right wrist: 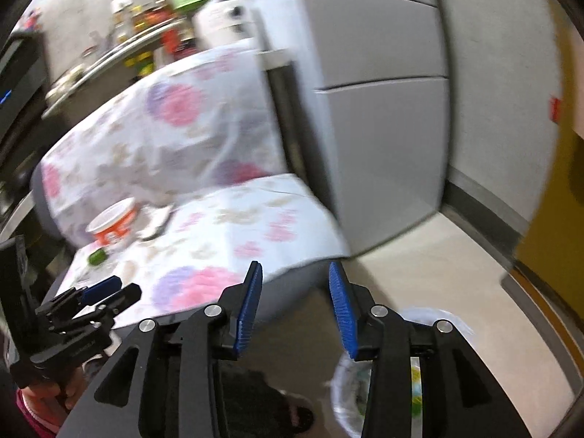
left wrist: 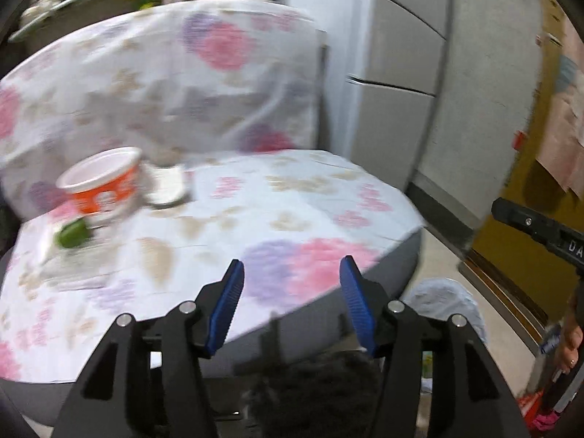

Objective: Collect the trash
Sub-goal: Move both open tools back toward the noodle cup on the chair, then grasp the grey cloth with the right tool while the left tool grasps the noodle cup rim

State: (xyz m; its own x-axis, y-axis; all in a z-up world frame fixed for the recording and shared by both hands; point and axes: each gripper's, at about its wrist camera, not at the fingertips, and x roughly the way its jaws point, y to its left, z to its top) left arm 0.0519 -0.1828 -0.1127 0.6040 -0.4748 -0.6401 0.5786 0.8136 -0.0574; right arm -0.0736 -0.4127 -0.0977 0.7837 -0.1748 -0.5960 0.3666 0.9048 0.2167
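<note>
Orange-white cup (left wrist: pixel 104 186) upright on floral seat, mouth up; lime (left wrist: pixel 73 234) beside.

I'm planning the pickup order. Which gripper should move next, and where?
Probably the left gripper, empty and open, toward the orange cup and green scrap on the floral cover; they lie on its side, and the bin waits below.

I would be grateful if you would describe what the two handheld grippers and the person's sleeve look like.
Both the left gripper and the right gripper have matte black angular linkage arms with silver round pivot bolts, ending in flat fingers faced with ribbed blue pads. The right gripper's body bears white lettering, only partly readable. A magenta sleeve cuff shows at the wrist.
</note>
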